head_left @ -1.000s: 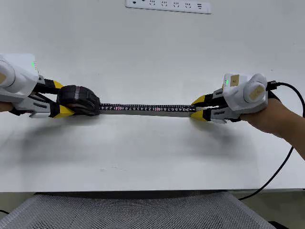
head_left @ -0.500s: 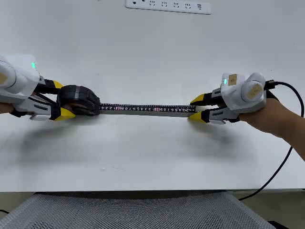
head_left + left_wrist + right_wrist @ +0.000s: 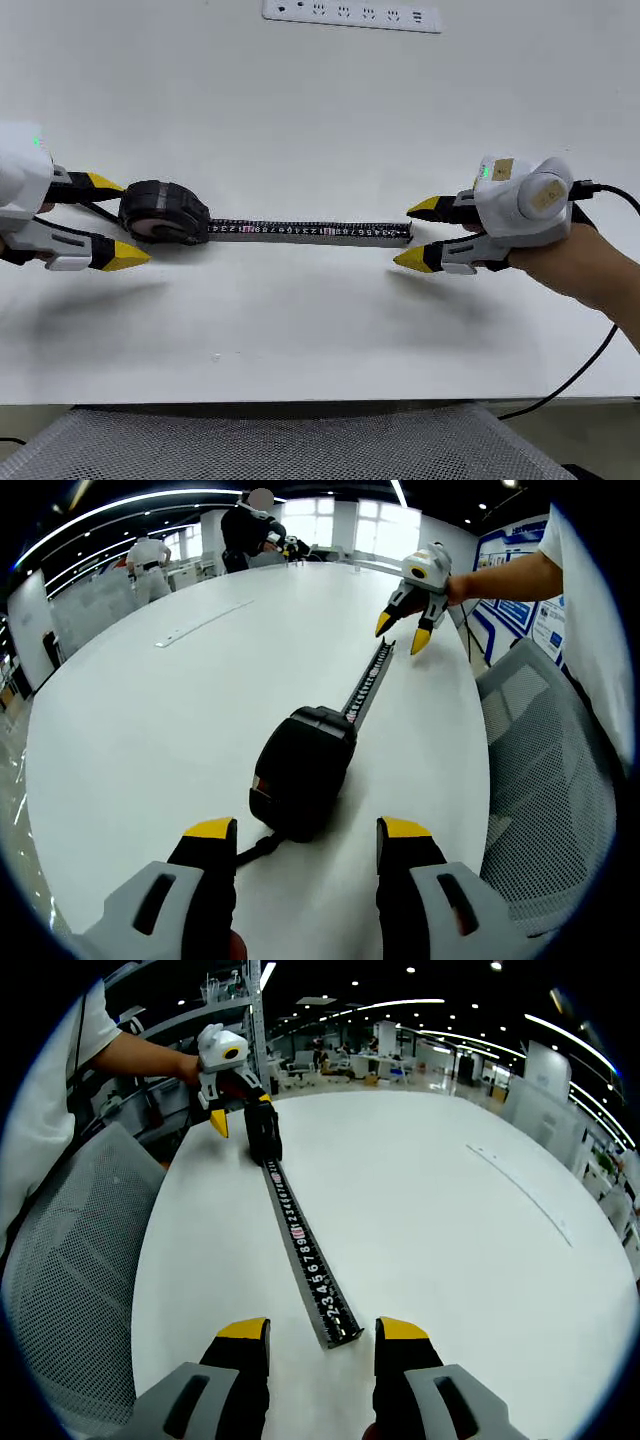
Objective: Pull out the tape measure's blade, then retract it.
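Note:
A black tape measure case (image 3: 163,211) (image 3: 303,770) (image 3: 264,1128) lies on the white table with its dark numbered blade (image 3: 310,231) (image 3: 368,677) (image 3: 307,1259) drawn out flat to the right. My left gripper (image 3: 120,219) (image 3: 305,832) stands open just left of the case, its yellow-tipped jaws apart and off it. My right gripper (image 3: 418,233) (image 3: 320,1332) is open too, a little right of the blade's hooked end (image 3: 408,232) (image 3: 344,1335), which lies free on the table between the jaw tips.
A white power strip (image 3: 351,13) lies at the table's (image 3: 300,120) far edge. A black cable (image 3: 590,350) trails from the right hand off the front edge. A grey mesh chair (image 3: 290,442) sits below the near edge. People stand far off across the room.
Both grippers have opened and drawn back: the left let go of the case, the right let go of the blade's end. The blade stays extended on the table.

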Demonstrator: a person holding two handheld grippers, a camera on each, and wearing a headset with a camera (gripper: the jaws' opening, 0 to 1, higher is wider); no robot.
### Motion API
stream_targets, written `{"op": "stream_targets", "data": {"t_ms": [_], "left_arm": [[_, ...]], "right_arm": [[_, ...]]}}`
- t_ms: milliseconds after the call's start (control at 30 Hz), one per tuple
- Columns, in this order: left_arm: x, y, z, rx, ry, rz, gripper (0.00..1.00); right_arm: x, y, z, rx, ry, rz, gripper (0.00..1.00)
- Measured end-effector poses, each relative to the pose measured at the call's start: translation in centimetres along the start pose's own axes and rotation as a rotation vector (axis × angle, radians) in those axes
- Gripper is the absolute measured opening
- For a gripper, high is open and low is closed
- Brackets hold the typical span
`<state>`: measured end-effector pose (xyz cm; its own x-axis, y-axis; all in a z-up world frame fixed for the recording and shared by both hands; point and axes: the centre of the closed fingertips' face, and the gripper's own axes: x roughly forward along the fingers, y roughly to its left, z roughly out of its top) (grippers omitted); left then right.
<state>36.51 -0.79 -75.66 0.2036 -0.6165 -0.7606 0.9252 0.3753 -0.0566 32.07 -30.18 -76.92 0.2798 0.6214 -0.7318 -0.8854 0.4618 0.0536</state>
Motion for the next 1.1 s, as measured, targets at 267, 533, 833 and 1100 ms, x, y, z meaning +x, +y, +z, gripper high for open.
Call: {"op": "stream_targets", "data": {"t_ms": [267,533,833,1100], "left_arm": [[-0.8,-0.7,0.1,-0.053,-0.053,0.040,0.59],[-1.8,-1.3,0.2,-0.123,-0.095,0.093,0.63],[-2.4,-2.3,-0.4,-0.173,-0.145,0.135,0.68],[-3.0,-3.2,-1.2,-0.217,-0.169,0.160,0.71]], "right_arm": [[-0.3,0.5,0.2,0.028,-0.007,-0.040,0.49],[-0.9,0.8,-0.1,0.085,-0.020,-0.076,0.57],[-1.5,1.8,-0.6,0.126,-0.041,-0.108,0.69],[-2.1,2.3,-0.5,0.141,-0.058,-0.130,0.73]]}}
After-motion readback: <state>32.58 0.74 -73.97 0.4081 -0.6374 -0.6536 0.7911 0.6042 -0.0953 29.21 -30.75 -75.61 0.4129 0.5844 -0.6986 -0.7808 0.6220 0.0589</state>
